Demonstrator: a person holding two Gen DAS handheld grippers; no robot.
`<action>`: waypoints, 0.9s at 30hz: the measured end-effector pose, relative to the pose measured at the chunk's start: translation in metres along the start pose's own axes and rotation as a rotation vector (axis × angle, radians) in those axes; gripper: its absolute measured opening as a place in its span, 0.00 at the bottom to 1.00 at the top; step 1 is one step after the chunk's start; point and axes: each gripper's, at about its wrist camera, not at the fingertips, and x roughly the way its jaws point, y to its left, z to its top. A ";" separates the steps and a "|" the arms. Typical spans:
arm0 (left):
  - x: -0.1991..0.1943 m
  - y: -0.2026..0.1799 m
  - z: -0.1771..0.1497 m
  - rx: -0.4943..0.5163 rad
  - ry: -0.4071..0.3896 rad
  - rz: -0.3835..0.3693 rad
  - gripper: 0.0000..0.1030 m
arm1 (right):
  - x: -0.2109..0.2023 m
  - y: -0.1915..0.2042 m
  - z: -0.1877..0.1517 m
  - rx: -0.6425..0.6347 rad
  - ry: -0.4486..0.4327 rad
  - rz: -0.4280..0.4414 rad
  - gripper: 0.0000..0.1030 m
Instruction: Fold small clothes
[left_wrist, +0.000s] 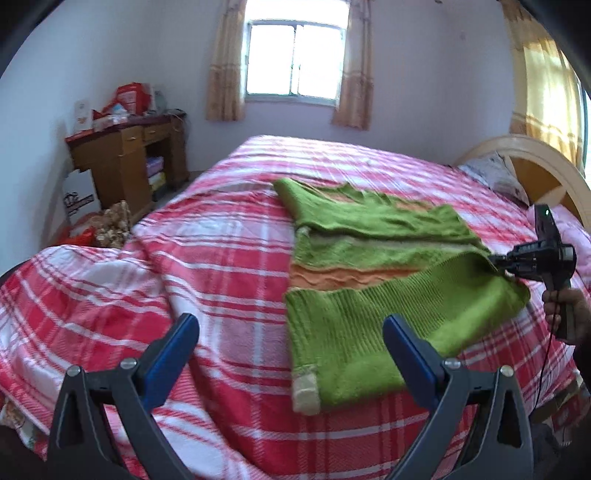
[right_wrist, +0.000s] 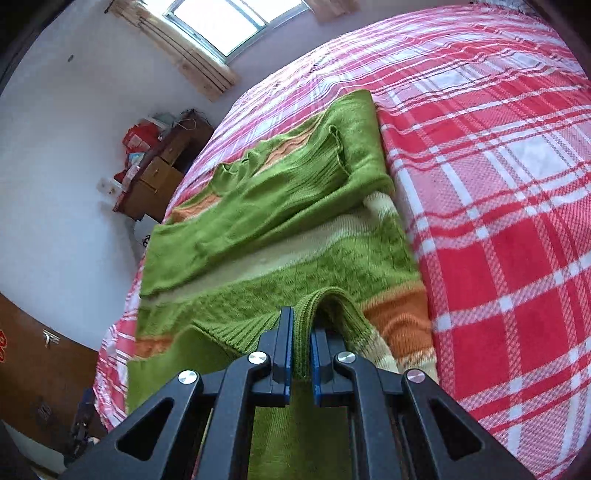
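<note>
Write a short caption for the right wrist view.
Right gripper pinches the green sweater's ribbed edge above the red plaid bedspread.

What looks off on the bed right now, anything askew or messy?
Nothing damaged or spilled. The green sweater lies skewed on the plaid bedspread, one sleeve folded across the body, its ribbed hem pinched in the right gripper. The left gripper is open and empty. The bedspread is rumpled at its near-left corner.

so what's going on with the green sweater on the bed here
A person is folding a green sweater spread on a bed with a red plaid blanket, using a handheld gripper in each hand. The right gripper is shut on the sweater's ribbed edge and holds that part lifted off the rest. The left gripper is open, holds nothing, and hovers near the sweater's near end.
</note>
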 end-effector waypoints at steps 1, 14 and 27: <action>0.007 -0.004 0.000 0.006 -0.002 0.003 0.98 | -0.002 0.002 -0.001 -0.010 -0.007 -0.005 0.07; 0.062 -0.015 -0.015 -0.120 0.140 0.028 0.16 | -0.023 0.012 -0.018 -0.079 -0.107 -0.030 0.34; 0.052 -0.042 -0.010 0.008 0.009 -0.013 0.10 | -0.063 0.013 -0.043 -0.131 -0.214 -0.072 0.56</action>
